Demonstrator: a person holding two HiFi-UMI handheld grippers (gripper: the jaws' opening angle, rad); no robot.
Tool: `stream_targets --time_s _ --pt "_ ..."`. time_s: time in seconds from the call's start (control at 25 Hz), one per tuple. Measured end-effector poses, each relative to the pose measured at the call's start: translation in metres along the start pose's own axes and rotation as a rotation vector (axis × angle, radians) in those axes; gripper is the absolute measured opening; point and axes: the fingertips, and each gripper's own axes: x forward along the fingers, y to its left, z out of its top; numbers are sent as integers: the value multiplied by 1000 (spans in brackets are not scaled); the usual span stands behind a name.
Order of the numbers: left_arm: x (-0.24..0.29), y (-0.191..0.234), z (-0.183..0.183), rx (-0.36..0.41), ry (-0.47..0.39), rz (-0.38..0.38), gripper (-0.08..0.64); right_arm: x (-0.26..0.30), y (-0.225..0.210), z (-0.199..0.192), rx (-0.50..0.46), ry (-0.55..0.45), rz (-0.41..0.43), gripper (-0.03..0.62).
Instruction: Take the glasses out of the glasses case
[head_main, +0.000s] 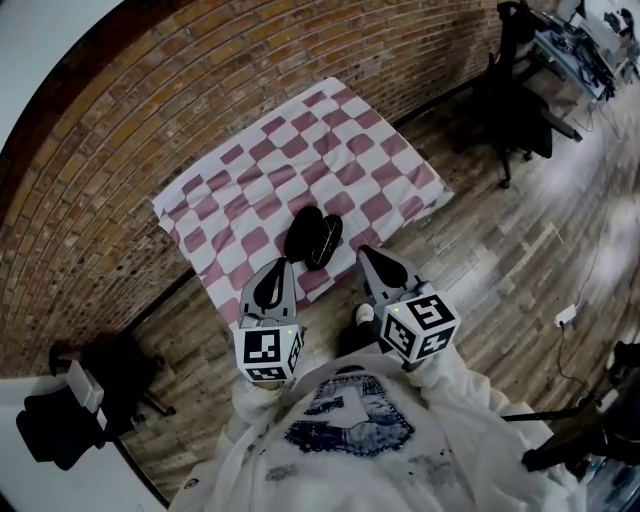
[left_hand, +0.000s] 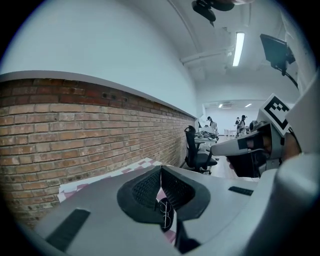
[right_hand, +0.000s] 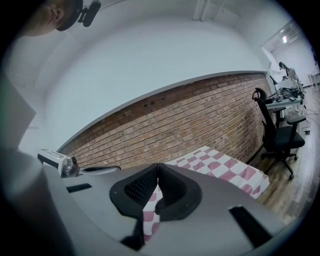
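Note:
A black glasses case (head_main: 312, 236) lies open in two halves near the front edge of the pink-and-white checked cloth (head_main: 330, 150). Through the slit below the jaws in the left gripper view I glimpse thin-framed glasses (left_hand: 167, 214) lying in the dark case. My left gripper (head_main: 283, 262) (left_hand: 161, 168) hangs just short of the case on its near left, jaws shut and empty. My right gripper (head_main: 366, 252) (right_hand: 158, 166) hangs to the case's near right, its jaws also touching with nothing between them. Both point toward the cloth, slightly downward.
The cloth covers a low table against a curved brick wall (head_main: 120, 110). A black office chair (head_main: 515, 120) stands on the wooden floor at the right, and another dark chair (head_main: 60, 425) at the lower left. A cable with a white plug (head_main: 566, 316) lies on the floor.

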Motion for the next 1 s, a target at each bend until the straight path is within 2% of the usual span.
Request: stream_targets --time_s 0.56,1.0 --pt "72 4 -12 -19 76 18 12 40 -55 29 -10 21 27 15" --pt "99 1 -31 -33 125 50 12 56 -82 33 -9 42 57 15"
